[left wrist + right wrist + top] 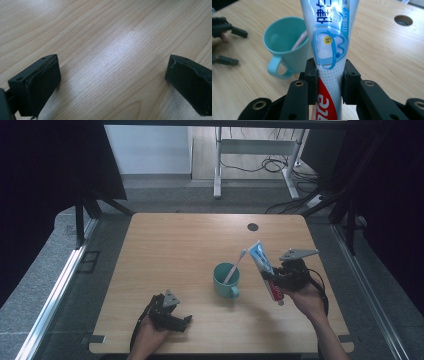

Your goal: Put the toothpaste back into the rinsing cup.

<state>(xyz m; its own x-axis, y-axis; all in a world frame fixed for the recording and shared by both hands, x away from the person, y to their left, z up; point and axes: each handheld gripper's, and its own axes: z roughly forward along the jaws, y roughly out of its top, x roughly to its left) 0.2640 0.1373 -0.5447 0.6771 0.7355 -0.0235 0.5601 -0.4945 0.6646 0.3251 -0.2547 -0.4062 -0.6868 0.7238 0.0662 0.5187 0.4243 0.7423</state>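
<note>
My right gripper is shut on a tube of toothpaste, its black pads pressing both sides of the tube at mid length. The tube is blue and white at the flat end and red near the cap, and it is held tilted above the table, just right of a teal mug. A pink and white toothbrush leans in the mug. My left gripper rests open near the front left edge, with bare wood between its jaws.
A dark round cable hole sits in the table near the far right edge. Beyond the table stand a white desk frame and loose cables on the floor. Black curtains hang at both sides.
</note>
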